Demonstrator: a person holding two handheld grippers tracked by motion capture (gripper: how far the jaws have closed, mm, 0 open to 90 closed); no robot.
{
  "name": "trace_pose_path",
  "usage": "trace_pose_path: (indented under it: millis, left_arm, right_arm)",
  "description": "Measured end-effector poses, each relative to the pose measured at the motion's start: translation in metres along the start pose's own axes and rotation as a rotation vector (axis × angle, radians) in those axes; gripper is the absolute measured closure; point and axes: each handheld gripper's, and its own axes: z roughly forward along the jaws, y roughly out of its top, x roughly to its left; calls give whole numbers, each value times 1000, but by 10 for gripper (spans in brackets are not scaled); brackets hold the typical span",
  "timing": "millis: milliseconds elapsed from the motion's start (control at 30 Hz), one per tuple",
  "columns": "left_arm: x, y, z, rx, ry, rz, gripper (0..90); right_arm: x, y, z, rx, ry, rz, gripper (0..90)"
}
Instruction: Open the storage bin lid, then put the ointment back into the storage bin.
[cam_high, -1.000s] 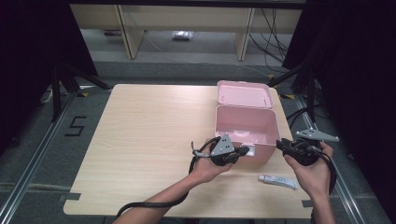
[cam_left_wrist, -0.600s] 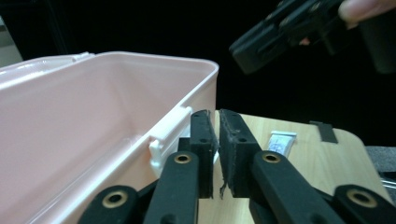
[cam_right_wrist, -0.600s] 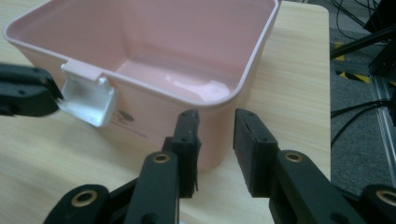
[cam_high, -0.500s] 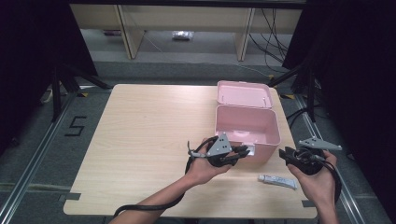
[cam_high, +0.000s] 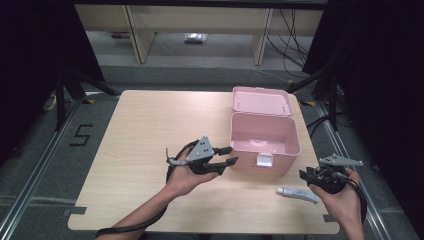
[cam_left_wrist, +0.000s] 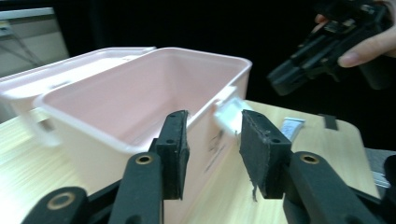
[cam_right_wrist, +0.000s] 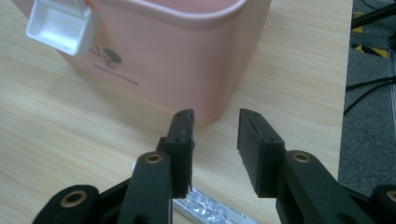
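Left gripper (cam_high: 226, 155): jaws just been opening, now wide, nothing between, just left of open pink box (cam_high: 264, 136). Right gripper (cam_right_wrist: 215, 135): jaws just opening, wide, empty, over white tube (cam_high: 297, 193) lying near box's right corner. Box front print unreadable.

Light wood worktop (cam_high: 150, 130) with rounded corners stands on grey floor (cam_high: 40, 165). Black curtains (cam_high: 30, 60) close in both sides — deep shadow there. Beyond far edge, pale wooden shelving (cam_high: 200, 25) with upright panels, small wrapped object (cam_high: 196, 38) on floor under it. Cables (cam_high: 295, 35) trail at right. Metal rails (cam_high: 30, 185) run alongside worktop — "5" (cam_high: 80, 135) marked in black tape on floor at left.
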Motion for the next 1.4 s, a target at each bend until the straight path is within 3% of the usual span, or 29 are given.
trace_pose_path:
  millis: [233, 267, 333, 367, 433, 600, 733, 767, 800, 933, 1000, 1067, 1200, 1233, 1267, 1300, 1400]
  left_arm:
    - [5, -8, -16, 5, 33, -2, 556]
    - [6, -9, -17, 5, 34, 0, 549]
    - [6, -10, -20, 6, 42, 0, 532]
    - [6, -11, -20, -3, 44, 0, 526]
    - [7, -11, -23, -4, 59, -6, 516]
    - [9, -14, -26, 0, 74, -18, 503]
    - [9, -14, -30, -9, 74, -21, 500]
    - [8, -14, -31, -9, 75, -21, 500]
    - [7, -15, -33, -9, 71, -16, 499]
    - [5, -16, -38, -7, 76, -14, 495]
    - [5, -17, -40, -12, 77, -13, 493]
    - [6, -18, -42, -10, 86, -17, 492]
    - [8, -20, -42, -7, 93, -24, 490]
    - [9, -20, -42, -3, 92, -23, 490]
    - [9, -20, -41, -8, 90, -22, 490]
    - [10, -20, -40, -14, 86, -26, 490]
    - [10, -20, -41, -3, 95, -25, 490]
  right_arm:
    - [-1, -4, 1, 13, -13, -41, 665]
    - [2, -4, 0, 31, -5, -1, 664]
    - [0, -2, 2, 40, 7, -32, 665]
    - [1, -1, 2, 55, 13, -15, 666]
    - [-2, 1, 4, 56, 15, -80, 667]
    - [-2, 4, 9, 124, 39, -107, 666]
    - [-6, 7, 17, 172, 59, -184, 665]
    - [-5, 6, 21, 150, 58, -173, 664]
    - [-4, 7, 20, 204, 63, -177, 660]
    - [-7, 8, 27, 283, 112, -225, 652]
    - [-9, 10, 31, 322, 112, -270, 652]
    - [-8, 12, 32, 354, 126, -275, 652]
    - [-11, 14, 37, 405, 156, -377, 645]
    - [-8, 12, 39, 431, 143, -350, 641]
    - [-11, 13, 40, 433, 183, -406, 639]
    - [-11, 13, 42, 441, 193, -434, 637]
    - [-10, 10, 45, 494, 223, -469, 620]
